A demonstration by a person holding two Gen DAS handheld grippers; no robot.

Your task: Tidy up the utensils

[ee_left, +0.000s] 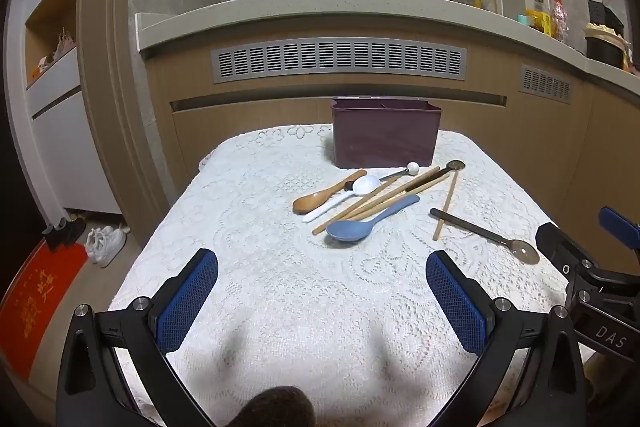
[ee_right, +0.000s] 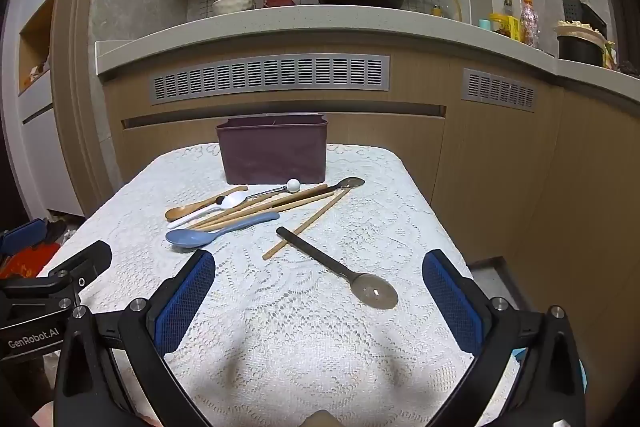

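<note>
1. The left gripper (ee_left: 322, 301) hovers over the near part of the lace tablecloth (ee_left: 248, 211), its blue pads spread wide with nothing between them. Judged from this, no utensil has been picked up yet: the task stands at its opening reach.
2. Left to right in the pile just in front of the bin lie a wooden spoon (ee_left: 326, 193), a white plastic spoon (ee_left: 346, 195), a blue plastic spoon (ee_left: 368, 223) nearest the grippers, and a bundle of wooden chopsticks (ee_left: 384, 201) crossing under and beside them. A slim metal tool with a white ball end (ee_left: 404, 171) and another dark-handled spoon (ee_left: 440, 173) lie behind, close to the bin's foot.
3. One chopstick (ee_left: 446, 206) lies apart, angled toward the near edge, touching or crossing the handle tip of the dark translucent spoon (ee_right: 340, 269).
4. That dark spoon is the loosest piece, its bowl near the table's right edge, lying between the spread blue pads of the right gripper (ee_right: 318, 301), which is also wide open and empty.
5. The next move likely calls for lowering the right gripper onto the spoon's thin handle and pinching it off the lace.
6. The purple utensil bin (ee_left: 386, 137) stands upright at the far edge; a divider shows at its rim, but its contents cannot be seen from here.
</note>
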